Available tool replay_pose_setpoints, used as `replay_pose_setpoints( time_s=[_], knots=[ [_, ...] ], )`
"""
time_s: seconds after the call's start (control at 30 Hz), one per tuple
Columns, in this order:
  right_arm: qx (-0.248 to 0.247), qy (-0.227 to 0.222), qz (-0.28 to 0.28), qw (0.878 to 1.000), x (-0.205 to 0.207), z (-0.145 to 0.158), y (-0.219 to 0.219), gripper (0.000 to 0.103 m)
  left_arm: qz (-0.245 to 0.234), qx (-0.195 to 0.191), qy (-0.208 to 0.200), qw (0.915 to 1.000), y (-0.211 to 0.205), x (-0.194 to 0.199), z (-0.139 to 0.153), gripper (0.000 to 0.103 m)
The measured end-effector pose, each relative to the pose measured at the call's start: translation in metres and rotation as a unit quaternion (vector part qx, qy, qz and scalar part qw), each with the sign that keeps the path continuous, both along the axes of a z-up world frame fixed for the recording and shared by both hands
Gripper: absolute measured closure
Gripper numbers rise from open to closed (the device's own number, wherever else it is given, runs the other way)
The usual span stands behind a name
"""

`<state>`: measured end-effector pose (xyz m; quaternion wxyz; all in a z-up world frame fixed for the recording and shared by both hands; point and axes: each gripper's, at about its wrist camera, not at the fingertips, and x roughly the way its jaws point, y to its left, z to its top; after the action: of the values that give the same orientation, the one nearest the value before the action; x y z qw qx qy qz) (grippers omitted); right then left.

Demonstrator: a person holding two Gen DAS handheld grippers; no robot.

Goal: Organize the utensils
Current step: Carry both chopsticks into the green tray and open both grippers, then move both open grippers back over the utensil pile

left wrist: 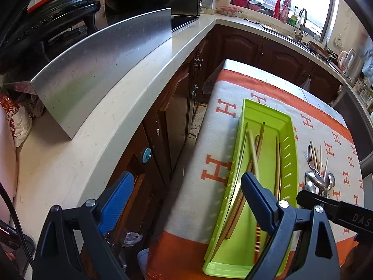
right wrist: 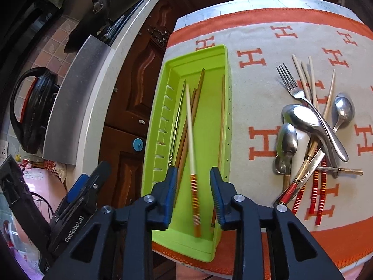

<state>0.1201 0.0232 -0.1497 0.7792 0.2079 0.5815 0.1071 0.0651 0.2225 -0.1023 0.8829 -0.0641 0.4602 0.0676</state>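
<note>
With the right gripper [right wrist: 191,193] fingers spread clear of the pale chopstick [right wrist: 191,140] lying in the green tray [right wrist: 223,53], lift straight up; the left gripper [left wrist: 186,198] gapes empty.

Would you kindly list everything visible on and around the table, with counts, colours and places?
tray: one, lime green, on the cloth's left part
chopsticks in tray: several, brown and cream, lying lengthwise
cloth: one, grey with orange H's, covering the table
spoons: about four, silver, piled right of the tray
fork: one, silver, in that pile
loose chopsticks: several, cream and red-striped, same pile
counter: pale, left of the table
left gripper: fingers wide apart, empty
right gripper: fingers apart over the tray
</note>
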Motion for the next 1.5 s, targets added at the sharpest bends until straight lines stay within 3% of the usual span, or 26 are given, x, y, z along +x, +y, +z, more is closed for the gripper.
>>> replay_pose_setpoints(
  time_s=[0.43,0.77,1.0,1.23,1.5],
  knots=[
    [-0.060,-0.068,0.004,0.996,-0.016,0.031,-0.057,0.073,-0.037,0.008,0.010,0.9992,-0.030,-0.003,-0.002,0.011],
    [-0.099,-0.107,-0.002,0.989,-0.046,0.054,-0.118,0.073,-0.092,0.023,0.006,0.9955,-0.080,-0.006,0.012,0.011],
    [-0.096,-0.102,-0.023,0.990,-0.061,0.045,-0.158,0.073,-0.145,0.022,0.009,0.9892,-0.129,-0.006,0.017,0.011],
    [-0.094,-0.101,-0.036,0.990,-0.072,0.029,-0.195,0.073,-0.200,0.007,0.030,0.9794,-0.180,-0.002,0.004,0.011],
    [-0.082,-0.103,-0.031,0.991,-0.072,0.011,-0.219,0.073,-0.222,-0.017,0.055,0.9733,-0.212,0.006,-0.018,0.011]
  ],
)
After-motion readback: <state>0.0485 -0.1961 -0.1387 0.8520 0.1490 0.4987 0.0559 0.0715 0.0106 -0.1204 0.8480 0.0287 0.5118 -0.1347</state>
